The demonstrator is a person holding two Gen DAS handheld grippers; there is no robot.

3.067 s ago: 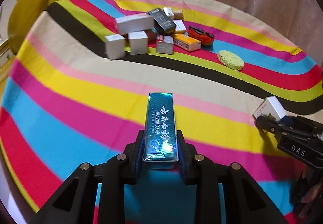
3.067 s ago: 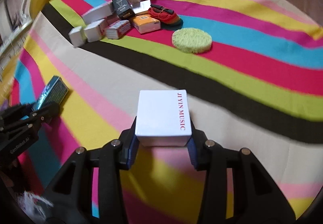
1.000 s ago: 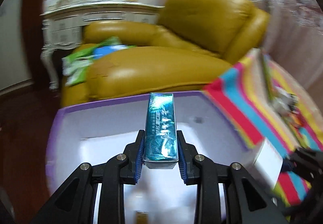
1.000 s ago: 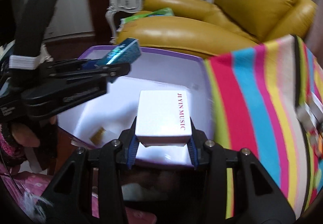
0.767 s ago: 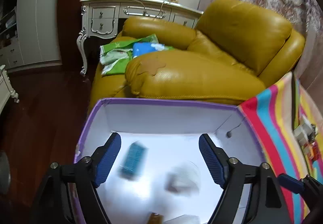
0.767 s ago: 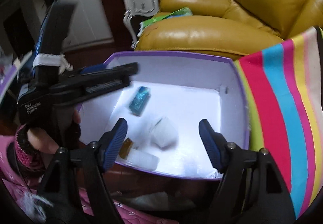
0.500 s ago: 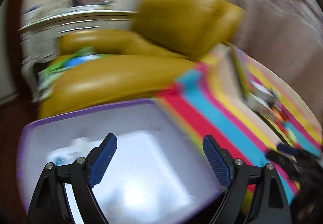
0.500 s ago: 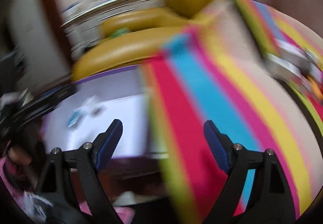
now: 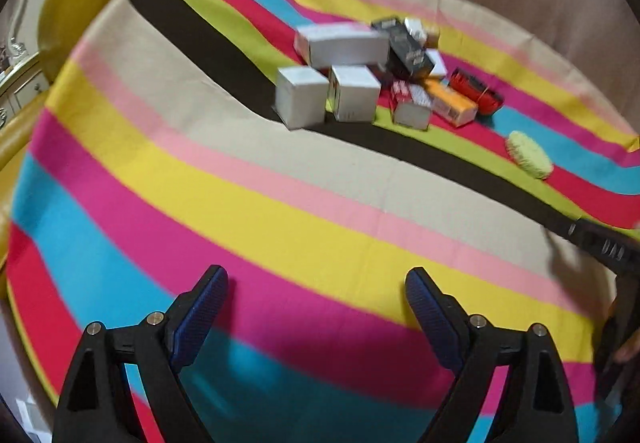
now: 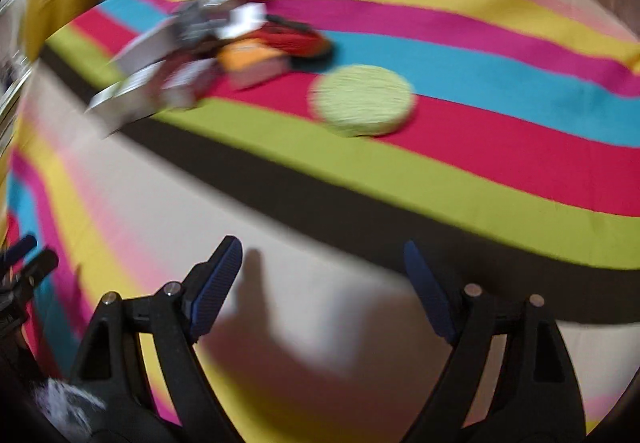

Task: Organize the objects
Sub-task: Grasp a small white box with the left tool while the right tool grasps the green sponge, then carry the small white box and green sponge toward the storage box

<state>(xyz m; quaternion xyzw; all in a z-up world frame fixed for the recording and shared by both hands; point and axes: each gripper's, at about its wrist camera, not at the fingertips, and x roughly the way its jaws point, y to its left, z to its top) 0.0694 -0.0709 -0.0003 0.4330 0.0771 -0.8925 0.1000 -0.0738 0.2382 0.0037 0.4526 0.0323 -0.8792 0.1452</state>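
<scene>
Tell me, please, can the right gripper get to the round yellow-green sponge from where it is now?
Probably yes. The right gripper is empty with its jaws opening, and only bare striped cloth lies between it and the sponge, which sits apart from the pile of boxes.

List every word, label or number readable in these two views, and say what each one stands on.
"DAS": white letters on the body of the right gripper, seen from the left wrist view; blurred, so only a likely reading.
Black box in the pile: pale print, too blurred to read.
Red and white box: print too small to read.
Right wrist view: everything is motion-blurred, nothing legible.
</scene>
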